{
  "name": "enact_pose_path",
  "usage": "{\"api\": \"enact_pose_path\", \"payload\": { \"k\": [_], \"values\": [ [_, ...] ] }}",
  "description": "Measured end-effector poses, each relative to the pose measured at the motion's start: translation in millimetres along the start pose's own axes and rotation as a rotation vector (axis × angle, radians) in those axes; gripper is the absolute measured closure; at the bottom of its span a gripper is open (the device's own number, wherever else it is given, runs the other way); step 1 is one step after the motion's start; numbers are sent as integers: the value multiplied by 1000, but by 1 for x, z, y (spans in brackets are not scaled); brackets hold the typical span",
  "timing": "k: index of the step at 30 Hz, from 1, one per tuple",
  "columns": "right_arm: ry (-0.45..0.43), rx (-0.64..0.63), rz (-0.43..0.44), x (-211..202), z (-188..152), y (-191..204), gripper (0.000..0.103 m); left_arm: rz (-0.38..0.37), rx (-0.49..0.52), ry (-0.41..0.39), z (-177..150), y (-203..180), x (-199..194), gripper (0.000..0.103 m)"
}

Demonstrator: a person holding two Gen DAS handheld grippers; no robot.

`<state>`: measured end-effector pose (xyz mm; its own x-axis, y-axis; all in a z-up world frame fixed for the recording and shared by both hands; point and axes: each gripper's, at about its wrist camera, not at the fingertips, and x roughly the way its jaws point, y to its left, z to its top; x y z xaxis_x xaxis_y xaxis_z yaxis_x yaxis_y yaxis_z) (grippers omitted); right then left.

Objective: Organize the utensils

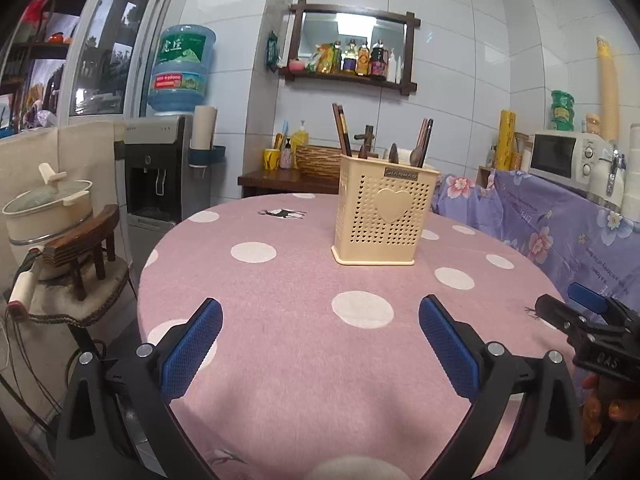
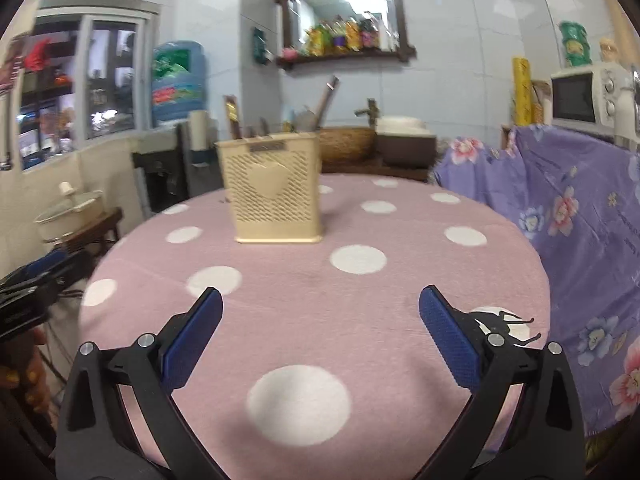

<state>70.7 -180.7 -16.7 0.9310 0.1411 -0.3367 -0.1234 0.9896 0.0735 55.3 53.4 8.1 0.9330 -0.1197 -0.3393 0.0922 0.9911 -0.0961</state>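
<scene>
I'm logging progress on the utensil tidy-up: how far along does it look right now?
Done: chopsticks and spoons stand in the cream holder on the pink dotted tablecloth. In hand: nothing; the left gripper and right gripper are both open and empty. Left: no loose utensils show on the cloth, so little seems to remain.

Utensil holder on the surface, ahead of us

We see the utensil holder [image 1: 376, 208] standing upright on the surface [image 1: 280, 360], utensils [image 1: 422, 142] in it. Behind it sits a side table [image 1: 272, 178]; the water dispenser [image 1: 158, 168] stands left, the microwave [image 1: 560, 154] right. Our left gripper [image 1: 320, 344] and right gripper [image 2: 320, 344] hang over the near edge.
</scene>
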Motion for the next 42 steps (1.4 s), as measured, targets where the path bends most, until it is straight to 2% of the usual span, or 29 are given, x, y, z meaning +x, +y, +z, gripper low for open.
{"api": "enact_pose_path", "payload": {
  "k": [4,12,16,42],
  "values": [
    [-51,3,79,-35,-1,15,6,-7,-13,-34,-2,0,-28,5],
    [-81,-37,116,-64,-2,39,6,-32,3,-64,-6,-9,-55,5],
    [-89,-44,103,-65,1,40,6,-38,30,-75,-5,-14,-56,5],
    [-108,-51,80,-72,2,35,6,-47,17,-56,-11,-12,-57,5]
  ]
}}
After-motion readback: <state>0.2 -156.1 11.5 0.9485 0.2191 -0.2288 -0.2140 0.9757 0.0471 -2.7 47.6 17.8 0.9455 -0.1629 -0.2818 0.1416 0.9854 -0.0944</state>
